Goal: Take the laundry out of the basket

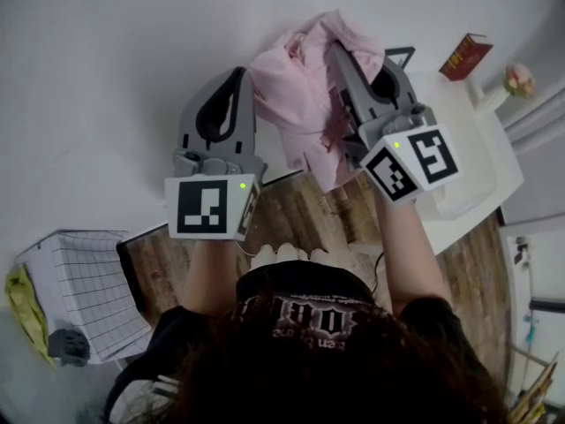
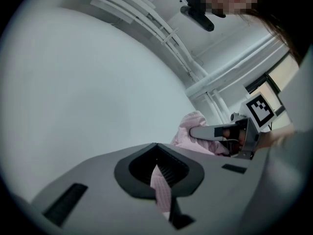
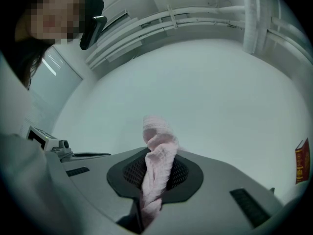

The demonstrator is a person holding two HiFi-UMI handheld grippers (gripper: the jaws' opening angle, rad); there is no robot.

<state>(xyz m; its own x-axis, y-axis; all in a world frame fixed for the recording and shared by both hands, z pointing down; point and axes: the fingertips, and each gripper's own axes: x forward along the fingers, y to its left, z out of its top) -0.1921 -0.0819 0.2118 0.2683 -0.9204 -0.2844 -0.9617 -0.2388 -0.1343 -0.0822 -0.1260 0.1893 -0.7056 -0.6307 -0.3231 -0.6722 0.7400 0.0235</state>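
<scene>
My left gripper (image 2: 155, 148) is clamped shut on a thin fold of one pink garment (image 1: 296, 95). The fold runs as a narrow strip between the closed jaws. My right gripper (image 3: 156, 153) is clamped on a thicker, twisted bunch of the same garment, which sticks up past the jaw tips. Count: two grippers, one garment, both grippers on it. The garment is pale pink, soft and crumpled, with a darker reddish patch near its lower edge. It hangs in the air between the two grippers, in front of me and above the wooden floor (image 1: 300, 215). One white basket (image 1: 88, 281) with grid-patterned walls stands at my lower left, well apart from the garment. One red book (image 1: 465, 56) shows at the far right, by one white table (image 1: 468, 157).
</scene>
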